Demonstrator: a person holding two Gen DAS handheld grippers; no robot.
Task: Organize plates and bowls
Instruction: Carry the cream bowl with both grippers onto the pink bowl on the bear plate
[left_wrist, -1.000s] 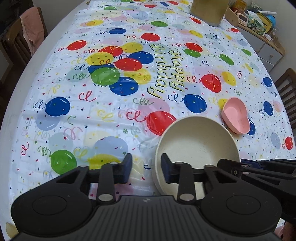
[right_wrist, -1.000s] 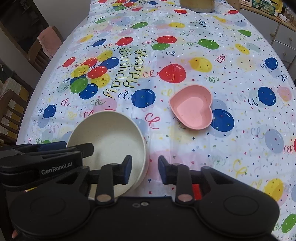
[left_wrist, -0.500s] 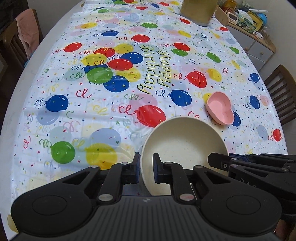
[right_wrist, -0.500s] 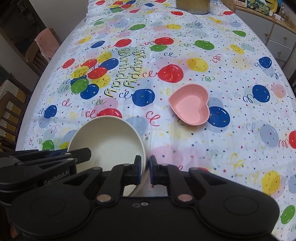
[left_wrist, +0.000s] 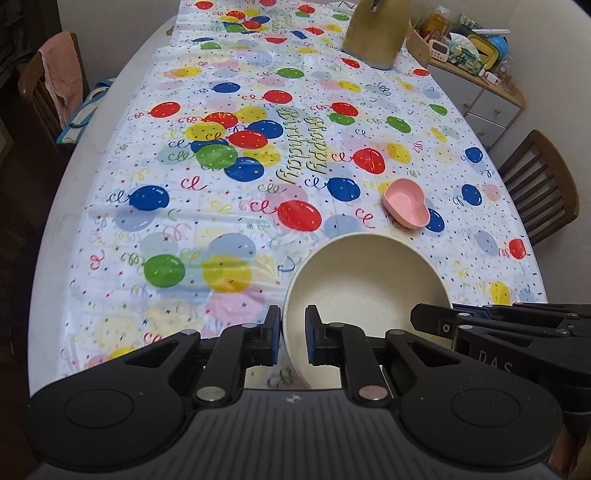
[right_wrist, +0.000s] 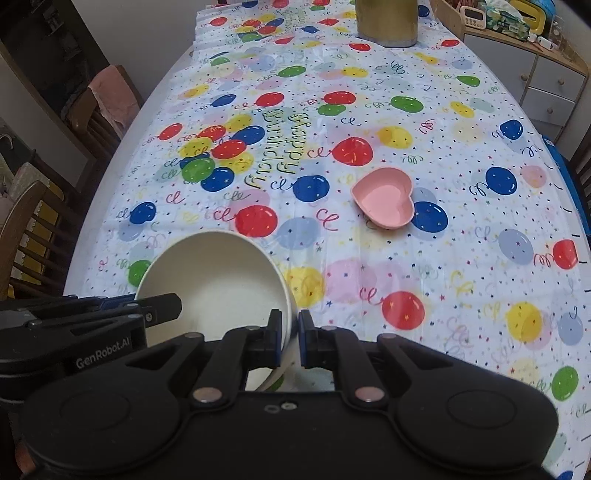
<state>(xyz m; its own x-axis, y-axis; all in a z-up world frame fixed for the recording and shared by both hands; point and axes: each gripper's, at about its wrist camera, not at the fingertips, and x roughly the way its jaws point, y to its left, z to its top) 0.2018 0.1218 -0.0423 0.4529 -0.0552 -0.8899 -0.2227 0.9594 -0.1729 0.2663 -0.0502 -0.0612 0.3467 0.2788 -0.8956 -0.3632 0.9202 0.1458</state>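
Observation:
A large cream bowl (left_wrist: 364, 284) (right_wrist: 218, 277) hangs above the balloon tablecloth, held from both sides. My left gripper (left_wrist: 293, 334) is shut on its left rim, one pad outside and one inside. On the opposite rim my right gripper (right_wrist: 293, 338) is shut the same way. Each gripper also shows in the other's view, the right gripper (left_wrist: 424, 319) reaching in from the right and the left gripper (right_wrist: 173, 304) from the left. A pink heart-shaped bowl (left_wrist: 406, 203) (right_wrist: 384, 201) rests on the cloth farther out, to the right of the cream bowl.
A gold cylindrical container (left_wrist: 376, 33) (right_wrist: 386, 22) stands at the table's far end. A wooden cabinet with clutter (left_wrist: 476, 74) is at the far right. Wooden chairs flank the table, one on the right (left_wrist: 539, 188) and one with a pink cloth on the left (left_wrist: 48, 85).
Both grippers closed on the cream bowl's rim and lifted it off the tablecloth. The table now appears farther away in both views.

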